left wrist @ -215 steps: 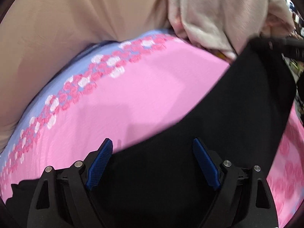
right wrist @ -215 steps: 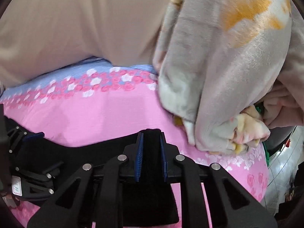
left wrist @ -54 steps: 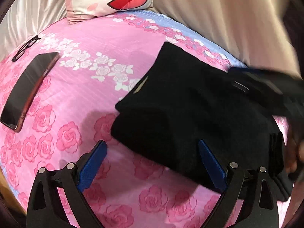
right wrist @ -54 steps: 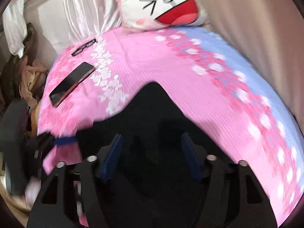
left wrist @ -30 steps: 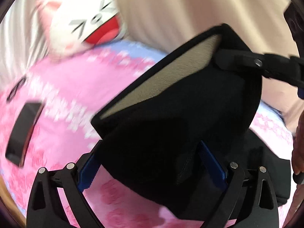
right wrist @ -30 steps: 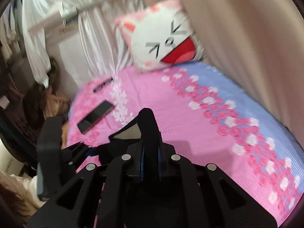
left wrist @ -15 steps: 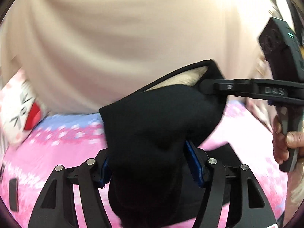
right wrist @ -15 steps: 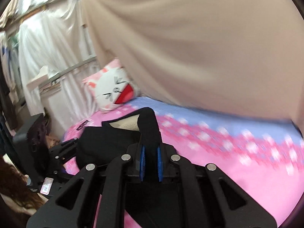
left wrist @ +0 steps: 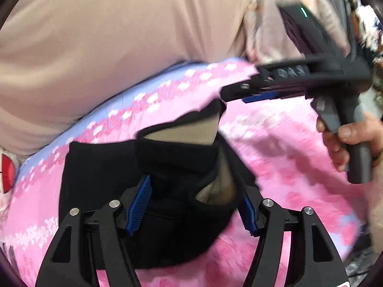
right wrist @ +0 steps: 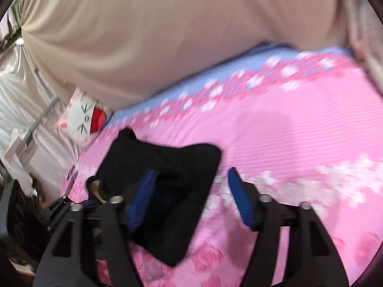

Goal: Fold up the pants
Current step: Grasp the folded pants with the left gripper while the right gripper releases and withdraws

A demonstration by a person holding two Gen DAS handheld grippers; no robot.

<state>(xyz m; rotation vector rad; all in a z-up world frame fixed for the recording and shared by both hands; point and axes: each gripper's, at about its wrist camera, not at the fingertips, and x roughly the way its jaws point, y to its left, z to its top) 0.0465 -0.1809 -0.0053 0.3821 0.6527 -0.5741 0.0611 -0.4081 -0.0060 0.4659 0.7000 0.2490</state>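
Pants (left wrist: 119,167), one; grippers, two.

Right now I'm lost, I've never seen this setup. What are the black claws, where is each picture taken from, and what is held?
There is no robot. A person holds a two-finger tool in each hand, each with a fisheye camera looking along its blue-padded fingers. One picture comes from the left tool, the other from the right tool. The left view also shows the person's right hand on its handle. Below is a bed with a pink flowered sheet and a cat-face cushion. Black pants, partly folded, lie on it. The left tool pinches a bunched part, though its jaws have just been opening slightly. The right tool's jaws have just been opening and stand wide, gripping nothing.
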